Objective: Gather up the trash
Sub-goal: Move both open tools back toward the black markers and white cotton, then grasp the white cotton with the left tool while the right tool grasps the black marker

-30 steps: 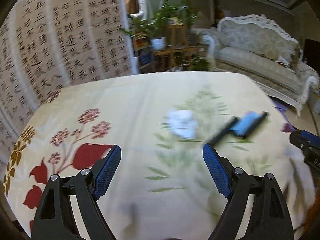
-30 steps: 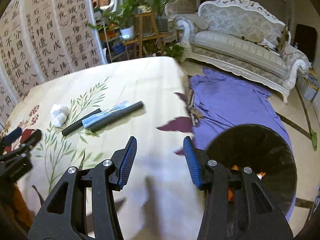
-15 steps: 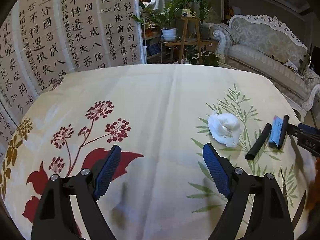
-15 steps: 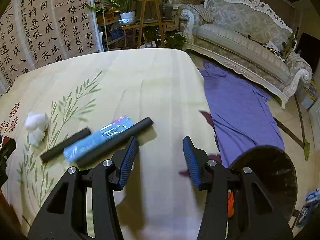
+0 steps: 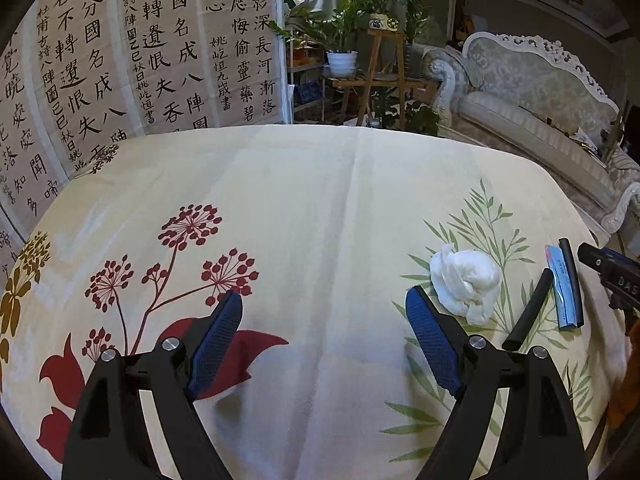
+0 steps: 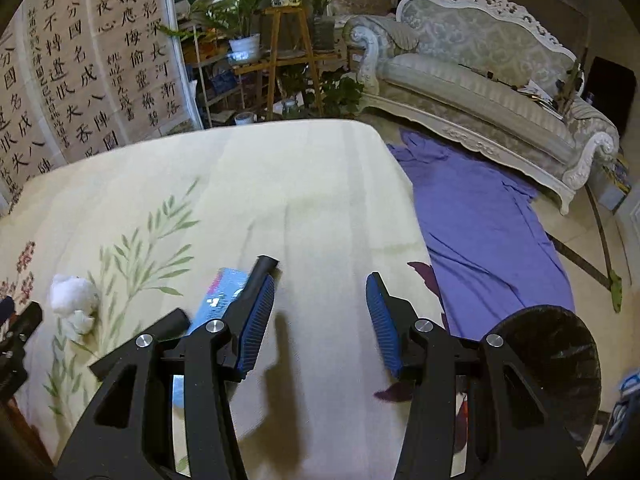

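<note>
Trash is all sitting on the table (image 5: pixel 320 184) right now, nothing picked up. There's a crumpled white tissue (image 5: pixel 466 284) lying on the bamboo-leaf print of the tablecloth, and just to its right a short black tube (image 5: pixel 528 310), a blue wrapper (image 5: pixel 560 292) and a longer black tube (image 5: pixel 571 280) lying side by side, the wrapper touching the long tube.

The left gripper (image 5: pixel 324 340) is hovering over the cloth with its tongs spread wide and nothing between them; the tissue is sitting just past its right fingertip. The right gripper (image 6: pixel 320 312) is also gaping wide and empty, with the blue wrapper (image 6: pixel 218 300) and long black tube (image 6: pixel 260 270) peeking out from behind its left finger, so it's lining up beside them rather than around them.

A dark round bin (image 6: pixel 560 356) is standing on the floor off the table's right edge, next to a purple cloth (image 6: pixel 480 216). I can't tell what's inside it.

So I'm guessing all four visible pieces are waiting to be grabbed and dropped in.
</note>
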The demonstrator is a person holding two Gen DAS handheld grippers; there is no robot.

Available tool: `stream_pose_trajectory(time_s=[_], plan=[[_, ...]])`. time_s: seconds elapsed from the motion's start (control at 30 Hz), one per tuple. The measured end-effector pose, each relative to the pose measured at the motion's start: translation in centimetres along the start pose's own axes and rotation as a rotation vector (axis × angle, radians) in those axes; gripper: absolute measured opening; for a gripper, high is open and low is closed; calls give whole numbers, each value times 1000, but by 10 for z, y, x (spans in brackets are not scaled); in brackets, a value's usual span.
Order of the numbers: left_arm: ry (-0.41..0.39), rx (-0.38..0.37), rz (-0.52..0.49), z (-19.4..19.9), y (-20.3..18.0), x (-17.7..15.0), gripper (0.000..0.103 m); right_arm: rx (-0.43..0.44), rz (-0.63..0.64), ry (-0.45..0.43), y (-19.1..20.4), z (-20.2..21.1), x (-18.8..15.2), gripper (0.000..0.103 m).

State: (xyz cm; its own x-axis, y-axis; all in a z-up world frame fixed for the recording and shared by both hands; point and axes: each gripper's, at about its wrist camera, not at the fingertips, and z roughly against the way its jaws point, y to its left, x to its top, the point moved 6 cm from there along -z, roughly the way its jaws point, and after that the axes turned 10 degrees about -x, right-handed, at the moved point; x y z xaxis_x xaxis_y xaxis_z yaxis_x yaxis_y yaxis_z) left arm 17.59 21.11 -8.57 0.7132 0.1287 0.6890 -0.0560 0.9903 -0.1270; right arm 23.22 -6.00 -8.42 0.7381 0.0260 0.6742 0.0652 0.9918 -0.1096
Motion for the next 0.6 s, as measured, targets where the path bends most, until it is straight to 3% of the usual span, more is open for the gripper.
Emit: stream_pose_trajectory(time_s=[0.13, 0.2, 0.33, 0.6], plan=[[-1, -5, 6, 0, 1, 0, 81, 21, 44, 15, 20, 2, -6, 46], [-2, -9, 11, -1, 2, 0, 81, 12, 67, 36, 25, -2, -12, 37], [3, -19, 14, -2, 2, 1, 81, 8, 73, 41, 25, 0, -19, 32], [10, -21, -31, -2, -6, -1, 81, 1, 102, 33, 13, 7, -27, 12]])
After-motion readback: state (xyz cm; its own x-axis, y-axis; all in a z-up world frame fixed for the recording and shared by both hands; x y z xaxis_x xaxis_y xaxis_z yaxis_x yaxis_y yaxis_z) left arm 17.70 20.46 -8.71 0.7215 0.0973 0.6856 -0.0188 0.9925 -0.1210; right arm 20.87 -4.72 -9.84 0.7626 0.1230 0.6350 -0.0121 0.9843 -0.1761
